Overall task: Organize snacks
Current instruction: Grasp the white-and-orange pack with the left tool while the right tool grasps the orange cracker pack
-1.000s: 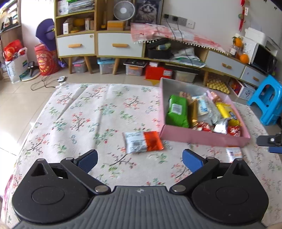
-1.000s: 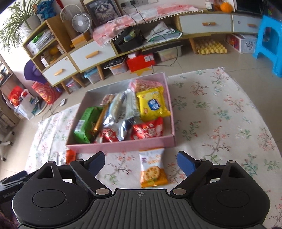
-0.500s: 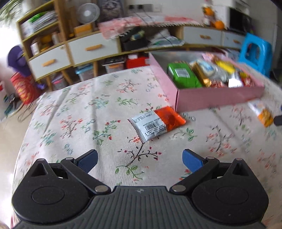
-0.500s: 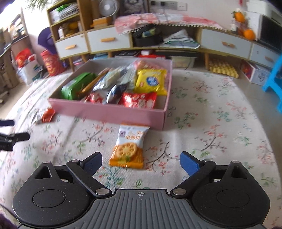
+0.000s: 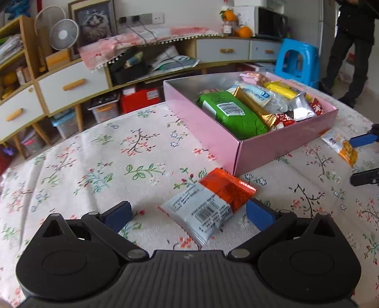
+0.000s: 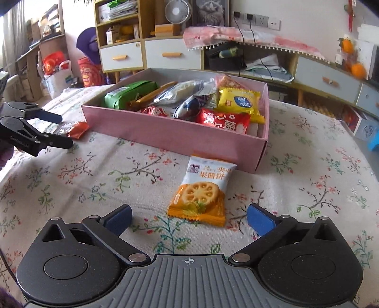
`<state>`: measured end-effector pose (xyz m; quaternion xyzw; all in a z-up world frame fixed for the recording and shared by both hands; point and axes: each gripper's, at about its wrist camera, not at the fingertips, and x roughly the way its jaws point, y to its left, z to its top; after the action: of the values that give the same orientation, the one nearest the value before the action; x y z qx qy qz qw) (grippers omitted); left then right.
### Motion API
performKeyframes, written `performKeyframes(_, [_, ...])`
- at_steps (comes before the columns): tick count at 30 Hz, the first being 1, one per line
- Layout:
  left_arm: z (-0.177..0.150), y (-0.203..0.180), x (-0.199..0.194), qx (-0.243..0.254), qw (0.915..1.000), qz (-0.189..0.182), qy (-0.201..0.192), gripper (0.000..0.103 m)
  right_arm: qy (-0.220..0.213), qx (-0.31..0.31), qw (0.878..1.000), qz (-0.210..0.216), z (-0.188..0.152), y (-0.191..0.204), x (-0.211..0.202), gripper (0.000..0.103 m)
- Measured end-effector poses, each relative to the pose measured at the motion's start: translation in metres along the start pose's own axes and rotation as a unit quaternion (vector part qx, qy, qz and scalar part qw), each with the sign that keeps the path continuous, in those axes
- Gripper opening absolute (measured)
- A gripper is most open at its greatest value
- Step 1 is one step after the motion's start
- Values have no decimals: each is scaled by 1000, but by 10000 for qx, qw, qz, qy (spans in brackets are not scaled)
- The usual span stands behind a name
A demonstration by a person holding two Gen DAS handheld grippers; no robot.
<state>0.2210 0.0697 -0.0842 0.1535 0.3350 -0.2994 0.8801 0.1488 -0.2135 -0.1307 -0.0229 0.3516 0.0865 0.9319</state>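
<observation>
Print on orange-and-white packet (image 5: pixel 208 203) too blurred to read. Left tool (image 5: pixel 188 210) open, straddling that packet on table (image 5: pixel 94 165), closer than half a second before. Right tool (image 6: pixel 189 219) open, cracker packet (image 6: pixel 201 192) between its fingers, just outside pink box (image 6: pixel 180 139).

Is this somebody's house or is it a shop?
Most likely a home, a living room. There's a cat picture and a fan on wooden drawers, a microwave with oranges beside it, and a flowery tablecloth.
</observation>
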Motion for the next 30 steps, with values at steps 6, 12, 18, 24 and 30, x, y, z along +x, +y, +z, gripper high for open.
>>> performKeyframes(6, [-1, -4, 0, -35, 9998, -141, -101, 97, -208, 43, 9998, -52, 3, 1, 9, 103])
performKeyframes(12, [0, -18, -8, 48, 9998, -136, -124, 65, -253, 118, 9995, -152, 7, 3, 14, 103])
performKeyframes(18, [-1, -29, -10, -421, 9989, 191, -111, 49, -202, 92, 9996, -145, 12, 2, 18, 103])
performKeyframes(24, [-2, -51, -19, -891, 9935, 702, 25, 42, -52, 115, 9998, -180, 16, 3, 18, 103])
performKeyframes(30, [2, -72, -28, -1362, 9840, 1075, 400, 41, 188, 94, 9996, -170, 20, 4, 18, 102])
